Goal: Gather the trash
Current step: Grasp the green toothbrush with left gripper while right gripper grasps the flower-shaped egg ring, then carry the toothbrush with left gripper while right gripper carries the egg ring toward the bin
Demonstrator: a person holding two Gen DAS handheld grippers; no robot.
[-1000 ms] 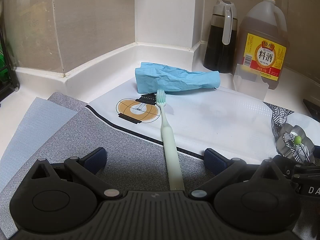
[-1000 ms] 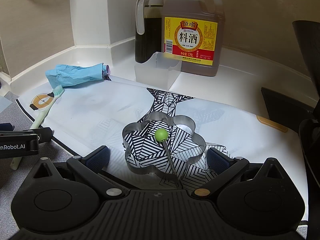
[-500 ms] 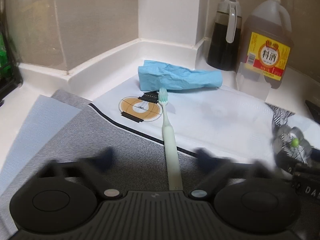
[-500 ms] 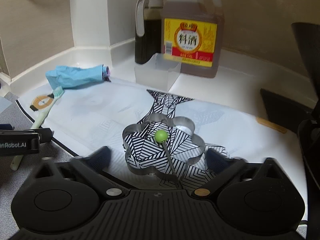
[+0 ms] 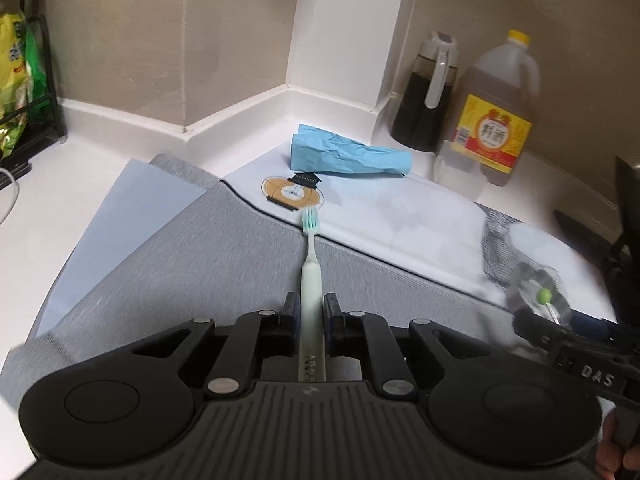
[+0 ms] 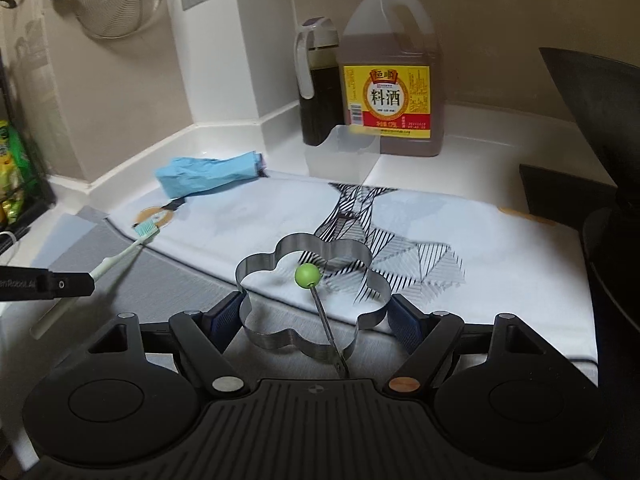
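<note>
I have the toothbrush (image 5: 311, 280) pinched between the pads of my left gripper (image 5: 311, 312); the jaws are drawn in narrow on its pale green handle, and the bristle head sticks out forward over the edge of the white printed mat (image 5: 400, 216). The lower end of the handle runs under the gripper body, so I cannot see where it stops in the left wrist view. In the right wrist view the brush (image 6: 120, 256) slants upward off the grey mat (image 6: 192, 280), its head raised above the surface, and part of the handle is covered by the left gripper's finger (image 6: 64, 284).

My right gripper (image 6: 316, 316) has the flower-shaped metal ring (image 6: 312, 292) between its blue pads, which sit against the ring's two sides. A thin wire with a green ball (image 6: 307, 275) rises from the ring's near edge; where the wire meets the gripper body is hard to make out. In the left wrist view the ring (image 5: 536, 290) is blurred.

Farther back, a crumpled blue paper (image 5: 348, 156) lies at the rear edge of the white mat, near the wall. Behind it stand a dark sauce dispenser (image 6: 318, 84) and a large jug with a yellow label (image 6: 390, 76), side by side, with a clear plastic container (image 6: 340, 152) just in front of them.
</note>
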